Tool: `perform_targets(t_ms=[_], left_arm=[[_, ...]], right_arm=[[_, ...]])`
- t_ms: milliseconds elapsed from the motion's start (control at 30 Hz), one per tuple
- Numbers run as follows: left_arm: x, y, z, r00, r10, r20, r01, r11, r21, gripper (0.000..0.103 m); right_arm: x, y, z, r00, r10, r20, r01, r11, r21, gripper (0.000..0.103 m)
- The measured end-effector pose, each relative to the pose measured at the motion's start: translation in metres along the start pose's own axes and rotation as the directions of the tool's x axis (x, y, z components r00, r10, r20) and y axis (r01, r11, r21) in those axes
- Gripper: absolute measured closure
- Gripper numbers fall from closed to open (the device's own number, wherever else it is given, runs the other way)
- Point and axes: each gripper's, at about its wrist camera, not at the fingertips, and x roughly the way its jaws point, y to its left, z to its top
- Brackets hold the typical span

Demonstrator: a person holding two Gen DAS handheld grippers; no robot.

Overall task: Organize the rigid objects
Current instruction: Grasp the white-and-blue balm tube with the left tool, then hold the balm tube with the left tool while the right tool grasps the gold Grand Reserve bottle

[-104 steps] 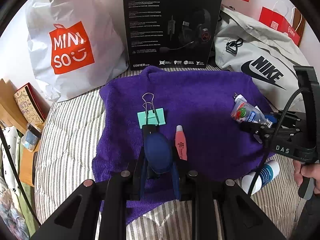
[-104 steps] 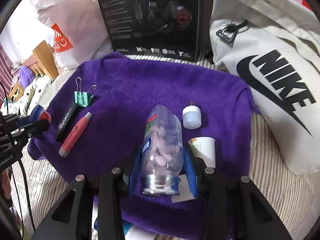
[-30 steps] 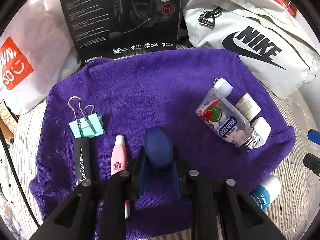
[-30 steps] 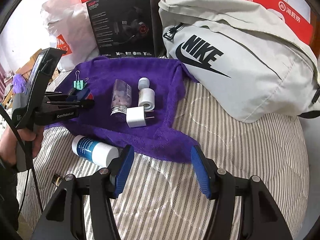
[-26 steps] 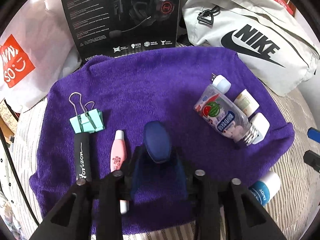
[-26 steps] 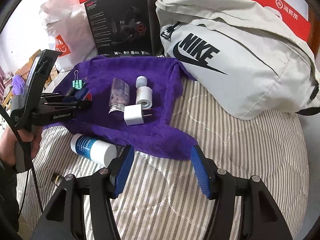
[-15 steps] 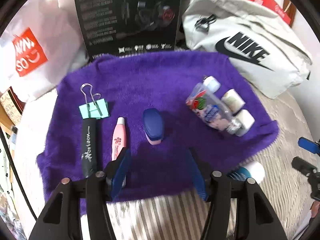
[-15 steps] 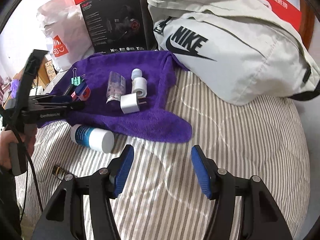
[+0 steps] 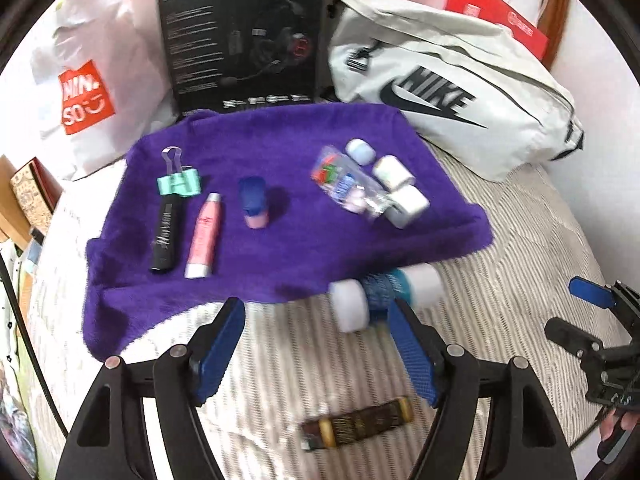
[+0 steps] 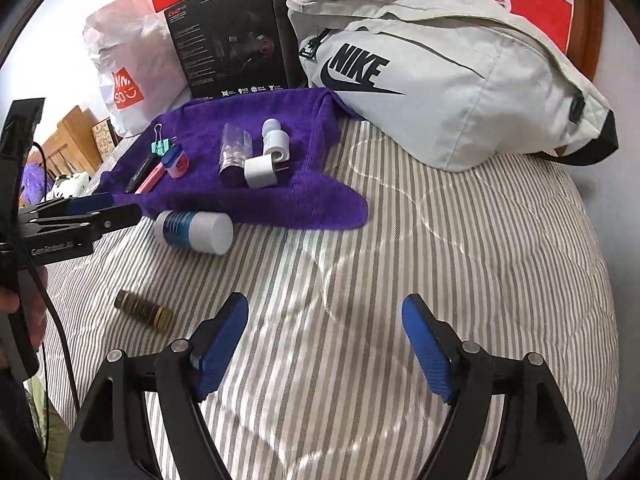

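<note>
A purple towel (image 9: 280,128) lies on the striped bed. On it, left to right, lie a teal binder clip (image 9: 178,182), a black tube (image 9: 165,236), a pink tube (image 9: 204,236), a blue-capped jar (image 9: 252,202), a clear candy bottle (image 9: 346,190), and small white items (image 9: 402,192). A blue-and-white bottle (image 9: 384,294) lies off the towel's front edge, with a small brown tube (image 9: 358,426) nearer me. My left gripper (image 9: 316,344) is open and empty, just before the bottle. My right gripper (image 10: 324,344) is open and empty over bare bedding.
A black headset box (image 9: 240,36), a white Miniso bag (image 9: 84,92) and a grey Nike bag (image 9: 448,96) stand behind the towel. Wooden furniture (image 10: 76,136) is at the left edge. The striped bedding (image 10: 460,248) spreads to the right.
My left gripper opened, let go of the blue-capped jar on the towel and pulled back toward the front edge. My right gripper released the candy bottle earlier and drew back over the bedding.
</note>
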Motion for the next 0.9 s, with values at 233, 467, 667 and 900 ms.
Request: perform_targets(t_ms=[233, 467, 667, 900], left_arm=[[0.014, -0.03, 0.002, 1.0, 0.004, -0.001, -0.004, 1.0, -0.01, 0.026], [0.038, -0.051, 0.008, 0.999, 0.036, -0.028, -0.037, 0.999, -0.026, 0.026], [0.049, -0.06, 0.011, 0.994, 0.097, -0.05, -0.099, 0.995, -0.031, 0.025], [0.059, -0.061, 0.012, 0.991, 0.121, -0.053, -0.123, 0.991, -0.044, 0.025]], right_arm=[[-0.013, -0.012, -0.018, 1.0, -0.001, -0.015, 0.001, 1.0, -0.003, 0.024], [-0.012, -0.028, -0.03, 0.999, 0.004, -0.034, -0.003, 1.0, 0.011, 0.024], [-0.008, -0.034, -0.033, 0.999, 0.009, -0.049, -0.009, 1.0, 0.018, 0.024], [-0.004, -0.035, -0.035, 0.998, 0.017, -0.057, -0.016, 1.0, 0.019, 0.024]])
